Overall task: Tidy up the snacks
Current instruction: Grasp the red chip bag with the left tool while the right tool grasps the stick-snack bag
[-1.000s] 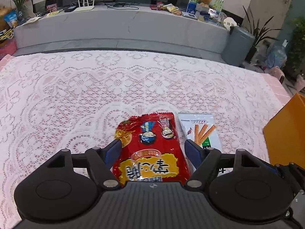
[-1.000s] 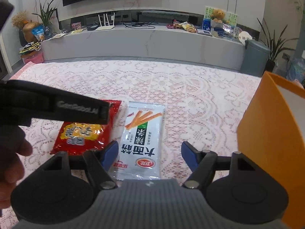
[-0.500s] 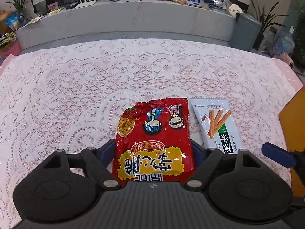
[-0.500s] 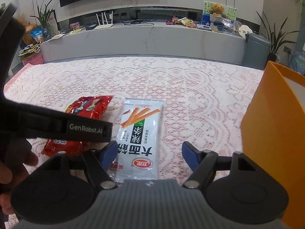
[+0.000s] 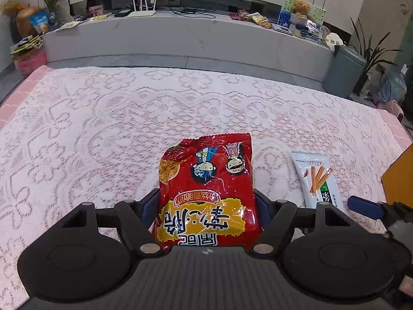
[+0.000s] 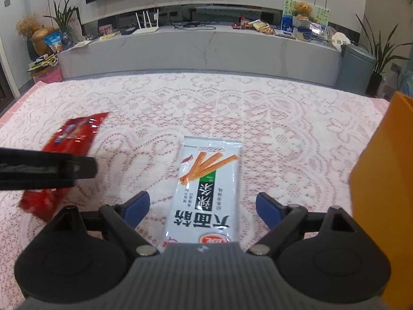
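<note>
A red snack bag (image 5: 206, 180) with cartoon figures stands between the jaws of my left gripper (image 5: 206, 199). The jaws are closing and the pads press its sides, tilting its far end off the lace cloth. In the right wrist view the red snack bag (image 6: 74, 134) shows blurred behind one of the left fingers (image 6: 64, 169). A white packet of orange sticks (image 6: 206, 188) lies flat between the jaws of my right gripper (image 6: 202, 200). Those jaws are opening and stand clear of its edges. The white packet (image 5: 317, 178) also appears right of the red bag.
An orange box (image 6: 382, 180) stands upright at the table's right edge, close to my right gripper. White lace over pink cloth (image 5: 103, 129) covers the table. Beyond the far edge are a long grey cabinet (image 6: 206, 49) and a grey bin (image 5: 343, 69).
My left gripper moved in around the red bag, then carried it left, away from the white packet. My right gripper's jaws widened and moved forward over the white packet.
</note>
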Motion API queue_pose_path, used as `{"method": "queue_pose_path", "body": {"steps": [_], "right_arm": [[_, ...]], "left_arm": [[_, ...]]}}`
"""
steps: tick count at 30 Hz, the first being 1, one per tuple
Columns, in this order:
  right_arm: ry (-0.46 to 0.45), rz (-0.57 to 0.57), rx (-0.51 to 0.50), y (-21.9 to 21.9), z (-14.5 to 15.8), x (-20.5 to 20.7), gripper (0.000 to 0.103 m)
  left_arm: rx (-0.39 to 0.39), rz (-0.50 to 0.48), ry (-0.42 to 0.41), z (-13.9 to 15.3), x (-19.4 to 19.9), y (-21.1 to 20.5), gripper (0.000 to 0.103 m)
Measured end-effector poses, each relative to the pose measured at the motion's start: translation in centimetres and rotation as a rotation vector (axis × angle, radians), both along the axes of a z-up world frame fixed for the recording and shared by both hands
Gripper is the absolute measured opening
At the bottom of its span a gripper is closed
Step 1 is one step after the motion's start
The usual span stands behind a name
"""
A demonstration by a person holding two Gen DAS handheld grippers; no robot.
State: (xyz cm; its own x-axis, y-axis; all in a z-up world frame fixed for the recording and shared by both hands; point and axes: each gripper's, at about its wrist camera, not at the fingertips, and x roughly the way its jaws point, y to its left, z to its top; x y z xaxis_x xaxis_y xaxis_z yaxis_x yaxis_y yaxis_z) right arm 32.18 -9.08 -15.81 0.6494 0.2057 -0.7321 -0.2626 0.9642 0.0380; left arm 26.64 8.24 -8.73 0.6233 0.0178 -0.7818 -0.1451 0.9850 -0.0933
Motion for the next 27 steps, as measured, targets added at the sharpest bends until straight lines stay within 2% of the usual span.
{"method": "queue_pose_path", "body": {"steps": [5, 8, 12, 15, 20, 24, 27], "right_arm": [[0.020, -0.010, -0.011, 0.7, -0.3, 0.4, 0.084], [0.015, -0.018, -0.037, 1.0, -0.1, 0.6, 0.074], [0.017, -0.038, -0.049, 0.7, 0.4, 1.0, 0.053], [0.035, -0.026, -0.051, 0.6, 0.6, 1.4, 0.050], [0.053, -0.018, -0.048, 0.5, 0.6, 1.4, 0.051], [0.029, -0.022, -0.048, 0.2, 0.6, 1.3, 0.072], [0.037, -0.024, -0.031, -0.1, 0.3, 1.5, 0.073]], "left_arm": [[-0.003, -0.004, 0.006, -0.3, -0.5, -0.3, 0.084], [-0.001, -0.005, 0.012, -0.2, -0.7, -0.3, 0.084], [-0.005, -0.017, 0.016, 0.0, -1.3, -0.3, 0.084], [0.000, -0.022, 0.012, 0.4, -1.7, -0.1, 0.084], [-0.003, -0.016, -0.003, 1.1, -2.4, 0.4, 0.084], [-0.008, -0.010, 0.000, 0.9, -2.5, 1.0, 0.084], [-0.012, -0.008, 0.001, 0.8, -2.4, 1.1, 0.084]]}}
